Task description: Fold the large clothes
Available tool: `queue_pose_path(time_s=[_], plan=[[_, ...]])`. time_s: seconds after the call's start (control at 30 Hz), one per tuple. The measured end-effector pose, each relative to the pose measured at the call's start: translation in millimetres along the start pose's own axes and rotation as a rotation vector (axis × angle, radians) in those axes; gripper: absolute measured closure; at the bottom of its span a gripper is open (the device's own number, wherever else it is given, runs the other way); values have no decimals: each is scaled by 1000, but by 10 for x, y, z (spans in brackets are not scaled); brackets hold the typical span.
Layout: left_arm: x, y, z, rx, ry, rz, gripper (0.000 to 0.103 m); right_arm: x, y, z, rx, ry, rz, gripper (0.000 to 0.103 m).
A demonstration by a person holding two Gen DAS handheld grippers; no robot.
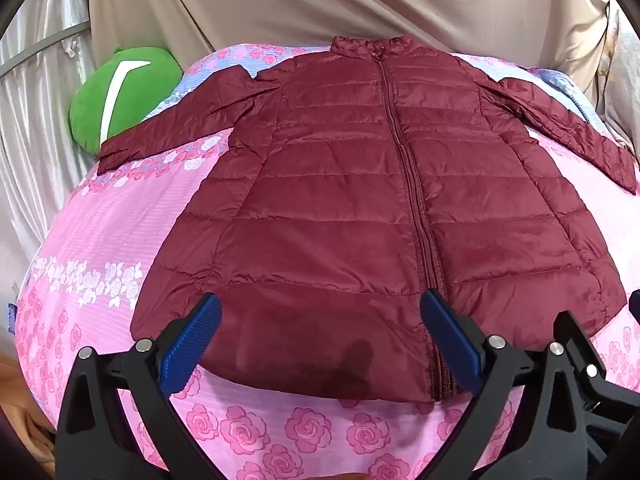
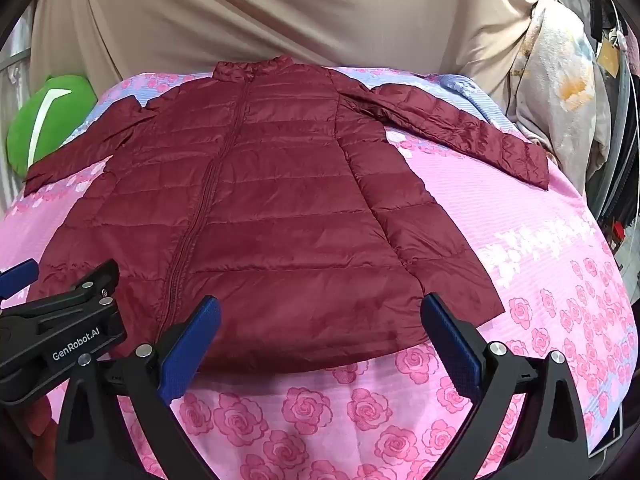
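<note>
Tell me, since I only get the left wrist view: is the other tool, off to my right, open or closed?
Observer: Open. The right wrist view shows the right tool with its blue pads spread wide above the near hem of the maroon jacket, and it is gripping nothing.
Operator: Does my own tool carry any writing? I see only its fingers.
Observer: Yes. From the right wrist, the black body of the left tool shows white lettering that reads GenRobot.AI.
</note>
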State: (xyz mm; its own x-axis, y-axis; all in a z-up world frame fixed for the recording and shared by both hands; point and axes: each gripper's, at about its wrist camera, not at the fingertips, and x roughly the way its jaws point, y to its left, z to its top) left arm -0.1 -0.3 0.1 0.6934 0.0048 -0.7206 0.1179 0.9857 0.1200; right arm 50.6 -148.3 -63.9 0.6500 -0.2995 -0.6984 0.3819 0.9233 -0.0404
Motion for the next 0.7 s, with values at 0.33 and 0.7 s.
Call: queue_pose_path(time_s=[0.33,0.7], plan=[[1,5,-2,-3,1,-1,8,-12,-4,-13,2,-2,3,5],[-25,3,-36,0,-2,3,8,-24,-15,-20,3,-4,2,5]])
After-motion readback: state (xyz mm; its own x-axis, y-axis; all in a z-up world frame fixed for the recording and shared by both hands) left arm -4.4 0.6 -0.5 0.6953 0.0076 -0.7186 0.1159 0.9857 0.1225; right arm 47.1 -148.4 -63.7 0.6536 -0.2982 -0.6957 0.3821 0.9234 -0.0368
